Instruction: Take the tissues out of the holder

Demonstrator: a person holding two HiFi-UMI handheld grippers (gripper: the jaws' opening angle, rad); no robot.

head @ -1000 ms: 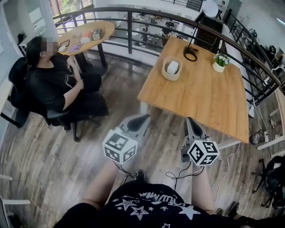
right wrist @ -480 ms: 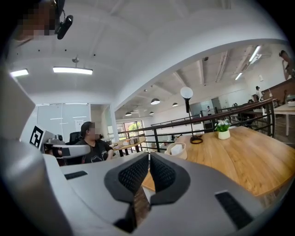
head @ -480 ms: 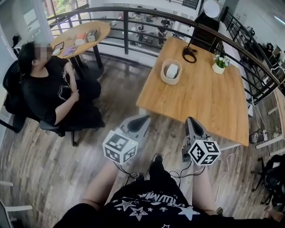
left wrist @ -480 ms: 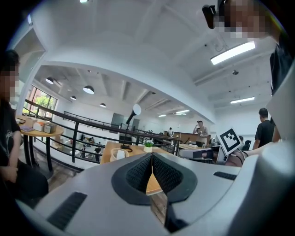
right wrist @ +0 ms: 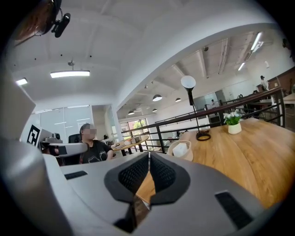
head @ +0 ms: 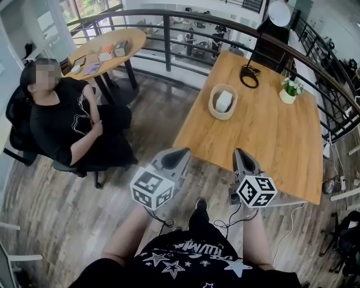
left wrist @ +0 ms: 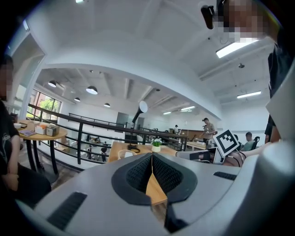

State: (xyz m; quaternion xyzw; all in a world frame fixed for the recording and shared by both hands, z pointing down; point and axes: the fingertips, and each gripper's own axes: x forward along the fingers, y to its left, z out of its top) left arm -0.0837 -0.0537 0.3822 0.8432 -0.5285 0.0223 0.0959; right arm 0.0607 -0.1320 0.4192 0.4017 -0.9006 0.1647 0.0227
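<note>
Head view: my left gripper (head: 181, 152) and right gripper (head: 241, 153) are held out side by side near the near edge of a long wooden table (head: 270, 140), each with its marker cube toward me. Both pairs of jaws are pressed together, the black pads meeting at the tips with nothing between them. The round tissue holder (head: 212, 107) sits by the table's left edge, toward the far end and well apart from both grippers, with the white tissues (head: 224, 100) standing up inside it. A small potted plant (head: 290, 90) stands near the right edge at the far end, and a desk lamp (head: 278, 11) rises from the far edge. Off the table's left side, a person in black (head: 62, 121) sits in a chair near a round table (head: 107, 48) by the curved railing (head: 167, 34).
</note>
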